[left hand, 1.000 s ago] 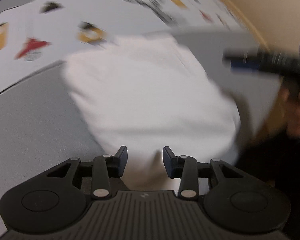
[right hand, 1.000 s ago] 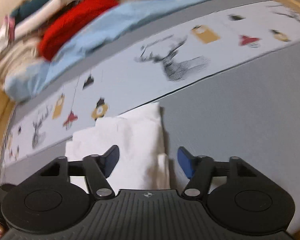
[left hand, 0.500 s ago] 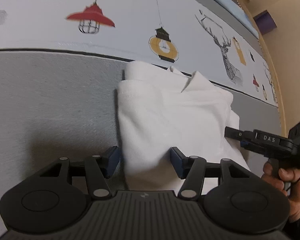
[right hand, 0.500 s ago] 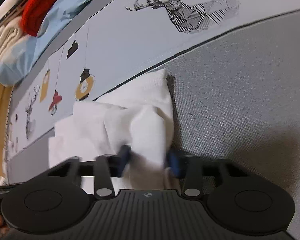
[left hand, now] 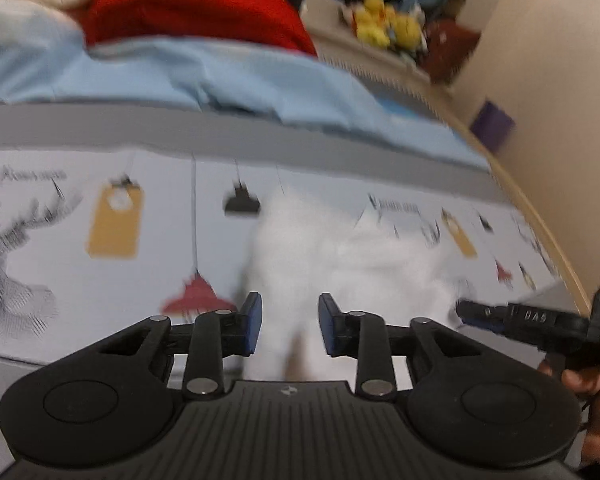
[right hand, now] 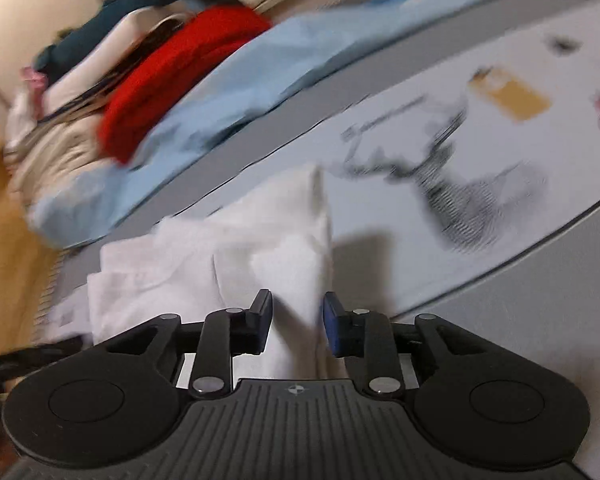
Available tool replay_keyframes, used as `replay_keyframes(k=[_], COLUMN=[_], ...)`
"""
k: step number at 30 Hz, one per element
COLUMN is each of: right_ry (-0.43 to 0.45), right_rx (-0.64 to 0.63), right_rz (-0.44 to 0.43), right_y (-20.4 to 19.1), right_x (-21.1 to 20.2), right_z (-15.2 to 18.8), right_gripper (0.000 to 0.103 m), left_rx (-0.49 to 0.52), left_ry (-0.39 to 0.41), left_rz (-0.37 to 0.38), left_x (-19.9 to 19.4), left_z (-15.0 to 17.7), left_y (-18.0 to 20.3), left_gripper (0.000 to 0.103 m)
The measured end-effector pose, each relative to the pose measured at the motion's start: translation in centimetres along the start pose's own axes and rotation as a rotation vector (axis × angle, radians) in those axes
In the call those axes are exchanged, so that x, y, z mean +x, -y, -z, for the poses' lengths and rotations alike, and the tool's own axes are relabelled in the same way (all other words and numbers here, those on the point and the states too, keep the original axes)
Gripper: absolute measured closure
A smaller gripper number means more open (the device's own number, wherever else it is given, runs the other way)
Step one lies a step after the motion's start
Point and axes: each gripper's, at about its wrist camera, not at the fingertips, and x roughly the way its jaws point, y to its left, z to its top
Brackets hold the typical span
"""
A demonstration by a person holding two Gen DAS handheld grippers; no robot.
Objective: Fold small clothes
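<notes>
A folded white garment (left hand: 340,264) is lifted over the printed sheet (left hand: 112,216), blurred by motion. My left gripper (left hand: 290,326) has its jaws narrowed on the garment's near edge, with cloth between the blue pads. My right gripper (right hand: 298,322) grips the other edge of the same white garment (right hand: 228,256), jaws closed on a thick fold. The right gripper also shows in the left wrist view (left hand: 532,322), at the garment's right side.
A pile of clothes lies at the back: a red piece (left hand: 196,8), a light blue piece (left hand: 228,80) and beige ones (right hand: 52,152). Yellow toys (left hand: 384,26) sit by the wall. The wooden bed frame (left hand: 548,236) runs along the right.
Both grippers closed on the white garment and lifted it off the grey area toward the printed sheet and the clothes pile. The views tilted up.
</notes>
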Motion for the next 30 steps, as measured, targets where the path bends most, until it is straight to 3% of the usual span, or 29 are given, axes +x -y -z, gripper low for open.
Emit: replay_keyframes(k=[2,4,6,8,9,10,11,12,14,17,18,22,26,30], right_ry=[0.039,0.057,0.04,-0.069,-0.16,-0.245,-0.265,-0.257,-0.247,-0.177,-0.166,-0.067,0.054,0.117], right_rx=[-0.003,-0.038,-0.153,-0.295,-0.363,-0.423,-0.434,-0.398,-0.306,-0.393,-0.402,-0.332,-0.372,-0.437], right_rz=[0.036,-0.001,-0.033,-0.014,0.042,0.134,0.194,0.21,0.197,0.327,0.358,0.3,0.245,0.187], right_y=[-0.1,-1.0,-2.4,-3.7,-3.9,-3.5,-2.7,-2.0,-1.2,-1.7,-1.6,-1.4,-3.3,-5.1], right_x=[-0.7,-1.4,-1.5,-0.2,1.2,2.6,3.2,3.2,2.1,-0.3,-1.5,-7.1,-13.3,-17.9], right_z=[-0.1,0.2,0.9,2.2,3.1,4.4,5.2,5.1,4.1,4.1,4.0,3.3,4.7,7.9], right_gripper=[0.073,0.073,0.073,0.075,0.075,0.065,0.059,0.052,0.054,0.056,0.056,0.054,0.033,0.022], left_rx=[-0.002,0.035,0.067,0.102,0.138,0.193,0.256,0.324,0.405,0.399,0.395,0.417,0.376,0.289], left_ry=[-0.007,-0.061,-0.142,-0.263,-0.336,-0.411,-0.454,-0.445,-0.416,-0.376,-0.352,-0.198,0.021,0.111], left_rz=[0.021,0.055,0.079,0.087,0.063,0.026,0.003,-0.015,-0.054,-0.079,-0.088,-0.178,-0.236,-0.274], left_x=[-0.3,0.4,1.7,3.5,4.6,5.8,6.5,6.3,5.3,2.8,1.7,-3.6,-10.4,-15.2], left_z=[0.1,0.7,2.2,4.3,5.7,7.2,8.7,9.6,10.2,10.2,10.0,9.2,9.4,11.4], left_y=[0.0,0.7,1.3,1.7,2.0,2.2,2.8,3.6,5.2,6.0,6.2,7.7,9.3,10.6], left_gripper=[0.067,0.067,0.067,0.067,0.067,0.071,0.071,0.071,0.069,0.059,0.049,0.024,0.02,0.019])
